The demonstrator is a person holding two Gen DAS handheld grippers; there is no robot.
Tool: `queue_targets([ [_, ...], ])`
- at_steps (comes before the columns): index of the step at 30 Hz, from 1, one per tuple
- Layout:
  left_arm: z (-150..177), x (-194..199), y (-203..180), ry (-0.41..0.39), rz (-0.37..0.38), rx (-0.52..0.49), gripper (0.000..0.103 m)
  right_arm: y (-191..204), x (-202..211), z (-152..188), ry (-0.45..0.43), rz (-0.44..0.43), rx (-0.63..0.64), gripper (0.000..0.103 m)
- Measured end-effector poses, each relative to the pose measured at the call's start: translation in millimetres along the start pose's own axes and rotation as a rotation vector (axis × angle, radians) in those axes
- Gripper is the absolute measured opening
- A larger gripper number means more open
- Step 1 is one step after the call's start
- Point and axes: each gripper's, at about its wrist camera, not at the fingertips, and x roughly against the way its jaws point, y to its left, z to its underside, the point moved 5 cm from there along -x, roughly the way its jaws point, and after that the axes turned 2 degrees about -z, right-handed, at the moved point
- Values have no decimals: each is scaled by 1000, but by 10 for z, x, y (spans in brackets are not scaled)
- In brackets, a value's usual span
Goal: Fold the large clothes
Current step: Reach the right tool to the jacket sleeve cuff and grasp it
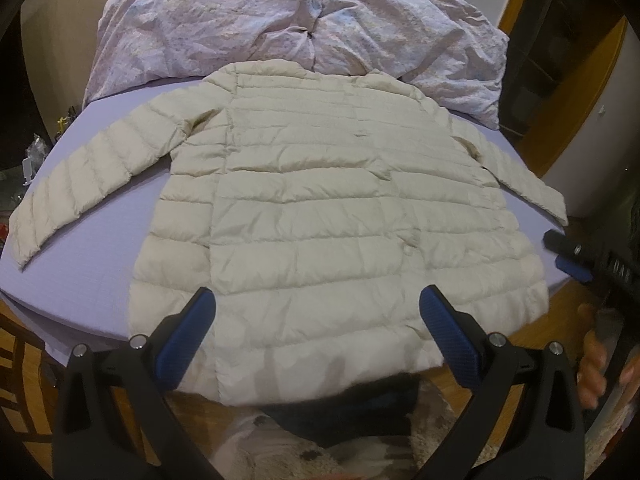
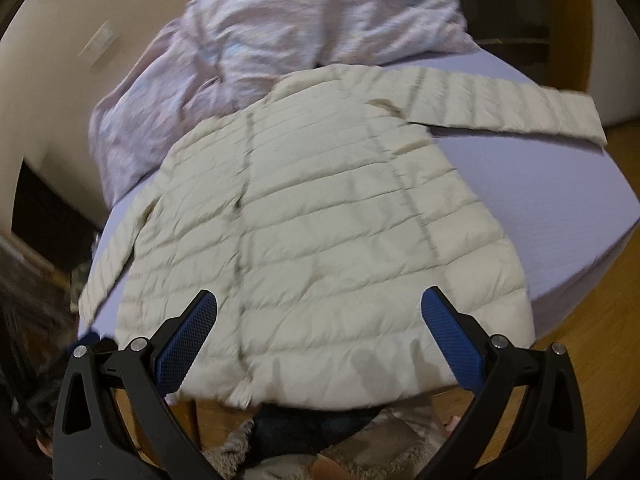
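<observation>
Your left tool (image 1: 316,320) and right tool (image 2: 320,320) hover released, jaws spread, over the hem of the cream puffer jacket (image 1: 320,184) lying flat, sleeves out, on the lavender bed (image 1: 88,248).

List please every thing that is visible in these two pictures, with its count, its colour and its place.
puffer jacket: one, cream, spread flat on the bed with both sleeves out to the sides, hem hanging over the near edge.
bed sheet: one, pale lilac, covers the bed under the jacket.
duvet: one, crumpled, pale pink with faint blue, piled at the far end of the bed behind the collar.
floor: wood, brown, around the bed.
rug: one, beige and fluffy, on the floor below the hem.
small clutter: dark, too small to name, beside the bed at the left.
left gripper: black with blue pads, open, above the hem, holding nothing.
right gripper: black with blue pads, open, above the hem, holding nothing.
</observation>
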Motion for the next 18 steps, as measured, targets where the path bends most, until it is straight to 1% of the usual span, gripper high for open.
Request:
queue_targets([
  [1,-13,-29,19,3,-4,1,101,-225,-88,-126,13,-17,-82,102],
  [2,-36,-76,47,7,-11,3,101,-225,-88,-126,13,-17,-82,102],
  [5,-121,-210,118,19,-28,4,101,-596,-170,-315,16,-18,-209,102],
  [7,-174,-275,144,23,-25,3,101,-835,-189,-454,-8,0,-276,102],
  [12,-382,-497,242,43,-25,9,101,-1565,-182,-794,-106,53,-481,102],
  [15,-515,-608,299,44,-44,7,101,-2044,-199,-957,-147,75,-604,94],
  [18,-655,-683,356,32,-66,6,101,-2493,-204,-1084,-183,67,-730,86],
])
